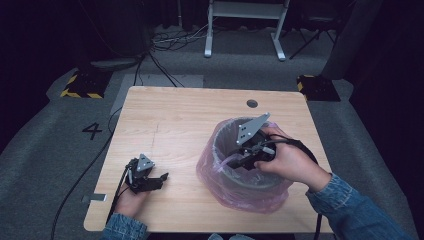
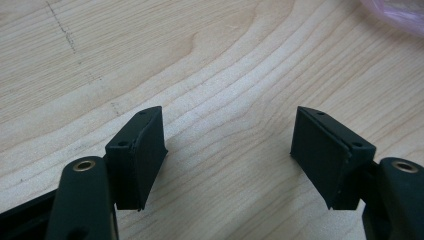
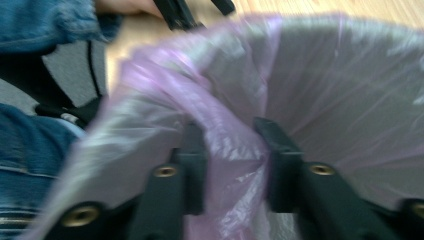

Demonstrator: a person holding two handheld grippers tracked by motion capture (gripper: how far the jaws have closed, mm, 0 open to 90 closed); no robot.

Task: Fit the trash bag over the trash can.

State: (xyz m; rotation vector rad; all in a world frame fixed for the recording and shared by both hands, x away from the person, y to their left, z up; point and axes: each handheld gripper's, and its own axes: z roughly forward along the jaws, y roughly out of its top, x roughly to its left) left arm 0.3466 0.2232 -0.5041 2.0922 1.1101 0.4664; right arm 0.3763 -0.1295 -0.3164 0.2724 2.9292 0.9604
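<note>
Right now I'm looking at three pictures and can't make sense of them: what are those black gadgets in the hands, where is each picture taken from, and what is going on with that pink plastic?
No robot here: a person in denim sleeves holds a hand-operated two-jaw clamp in each hand. The high view looks down on the light wooden table. The other two pictures come from small cameras riding on the clamps, looking along their black jaws.

On the table stands a round grey bin lined with a thin pink plastic bag. The right gripper is at the bin's rim, and its jaws pinch a fold of the bag between them. The left gripper rests near the table's front left, jaws wide apart over bare wood, holding nothing.
</note>
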